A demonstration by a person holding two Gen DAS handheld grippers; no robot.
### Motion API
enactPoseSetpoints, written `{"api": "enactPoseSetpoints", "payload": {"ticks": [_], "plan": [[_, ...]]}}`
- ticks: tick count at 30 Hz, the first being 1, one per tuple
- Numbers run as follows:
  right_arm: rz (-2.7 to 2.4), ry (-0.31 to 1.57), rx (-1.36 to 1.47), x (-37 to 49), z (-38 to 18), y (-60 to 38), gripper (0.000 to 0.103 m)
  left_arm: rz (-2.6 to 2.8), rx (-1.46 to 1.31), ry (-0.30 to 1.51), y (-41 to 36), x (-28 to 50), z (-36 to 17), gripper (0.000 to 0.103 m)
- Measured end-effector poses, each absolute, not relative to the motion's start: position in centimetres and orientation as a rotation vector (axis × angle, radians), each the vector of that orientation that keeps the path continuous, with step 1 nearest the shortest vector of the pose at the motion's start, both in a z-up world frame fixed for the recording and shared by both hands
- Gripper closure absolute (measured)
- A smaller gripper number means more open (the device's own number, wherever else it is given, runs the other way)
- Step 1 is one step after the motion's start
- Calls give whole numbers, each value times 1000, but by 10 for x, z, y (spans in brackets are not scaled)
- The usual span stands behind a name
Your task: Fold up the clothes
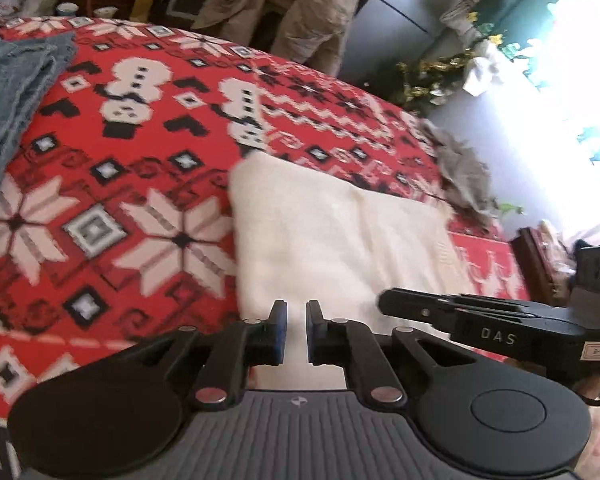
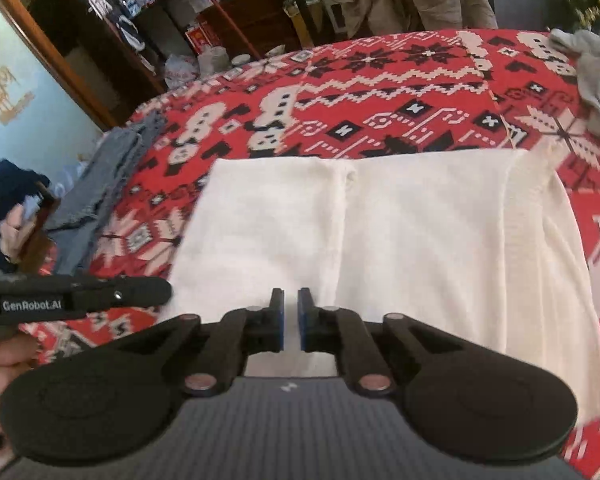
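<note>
**White garment lying folded flat, other clothes still waiting**

The white garment [image 2: 380,248] is lying on the red patterned blanket [image 2: 380,80] in a tidy, roughly rectangular shape, with a vertical seam or fold line running down near its middle and a ribbed band showing along its right side. Judging by its straight edges, at least one fold seems to be already made; whether it is getting another fold I cannot say. Whether the blanket is covering a bed or a tabletop is not clear from these views.

More work is looking likely. A blue denim piece [image 1: 16,92] is lying rumpled at the left edge of the blanket, and a grey garment [image 2: 592,76] is sitting crumpled at the far right corner; neither is looking folded. A person in beige trousers [image 1: 284,4] is standing beyond the far edge.

The left claw [image 1: 296,332] is hovering over the near left part of the white garment, its blue-padded jaws standing almost closed with only a narrow slit between them, and nothing is being pinched in that slit. The right claw [image 2: 291,320] is hovering over the garment's near edge in the same way: jaws nearly together, empty, the white cloth showing through the gap below. Neither claw is visibly touching the fabric. The two tools are sitting close beside each other, each showing in the other's view.
</note>
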State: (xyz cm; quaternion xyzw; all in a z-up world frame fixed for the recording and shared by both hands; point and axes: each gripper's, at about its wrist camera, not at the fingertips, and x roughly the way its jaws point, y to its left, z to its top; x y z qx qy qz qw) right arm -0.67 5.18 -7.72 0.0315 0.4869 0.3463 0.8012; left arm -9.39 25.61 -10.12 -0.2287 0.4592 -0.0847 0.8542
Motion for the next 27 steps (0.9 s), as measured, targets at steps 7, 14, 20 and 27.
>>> {"api": "enactPoseSetpoints", "payload": {"ticks": [7, 14, 20, 27], "plan": [[752, 1051, 17, -38, -81, 57, 93, -165, -397, 999, 231, -110, -109, 95], [720, 1058, 14, -51, -79, 28, 95, -153, -383, 1001, 226, -133, -106, 95], [694, 1114, 240, -45, -84, -10, 83, -139, -493, 997, 238, -144, -104, 95], [693, 1159, 274, -40, -95, -2, 94, -145, -539, 1000, 241, -141, -106, 95]]}}
